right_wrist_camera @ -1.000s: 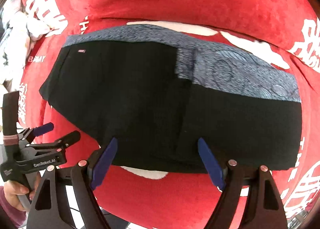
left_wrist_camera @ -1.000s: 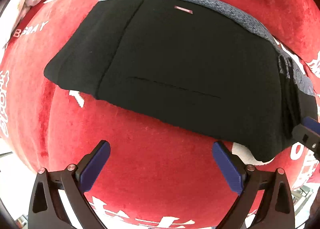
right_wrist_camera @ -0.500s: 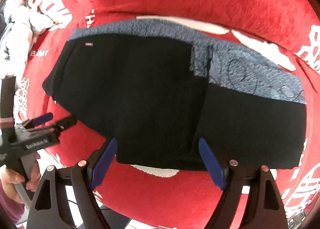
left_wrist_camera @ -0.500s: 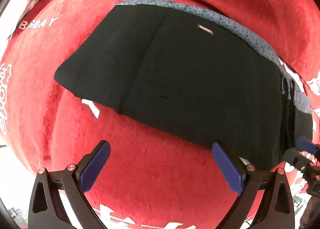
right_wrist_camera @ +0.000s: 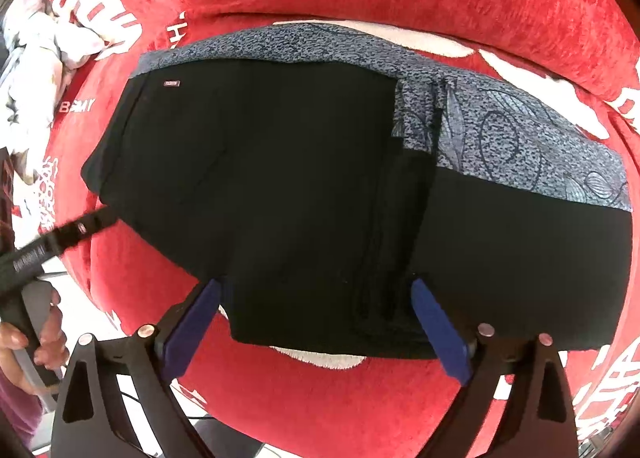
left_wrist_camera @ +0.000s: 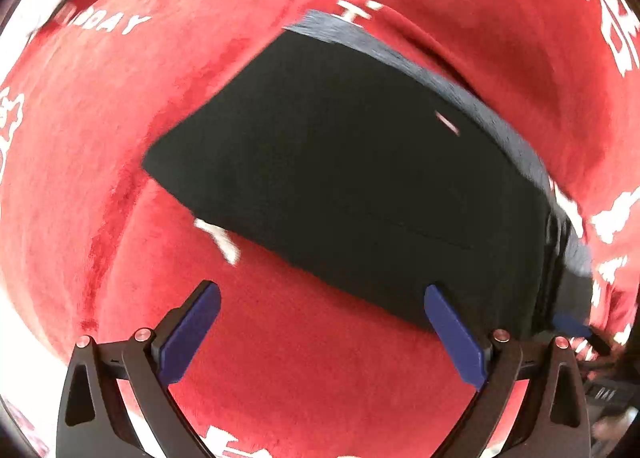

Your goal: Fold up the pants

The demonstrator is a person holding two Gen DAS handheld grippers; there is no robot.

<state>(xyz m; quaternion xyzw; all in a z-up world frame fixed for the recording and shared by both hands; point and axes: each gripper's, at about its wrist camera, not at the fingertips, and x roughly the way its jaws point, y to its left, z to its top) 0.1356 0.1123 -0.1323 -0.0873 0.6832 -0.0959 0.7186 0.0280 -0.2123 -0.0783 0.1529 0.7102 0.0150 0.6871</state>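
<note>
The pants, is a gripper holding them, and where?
No. The left gripper is open over bare cloth; the right gripper is opening astride the pants' near edge.

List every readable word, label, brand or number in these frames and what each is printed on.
"...DAY", white, first letters blurred: red cloth.
"B..AY": same cloth, partly blurred.
Large white characters on the red cloth: cut off, unreadable.
Small pink tag on the black pants: too small to read.
White lettering on the left claw's body: blurred, not legible.
Print low on the other tool: unreadable.
</note>
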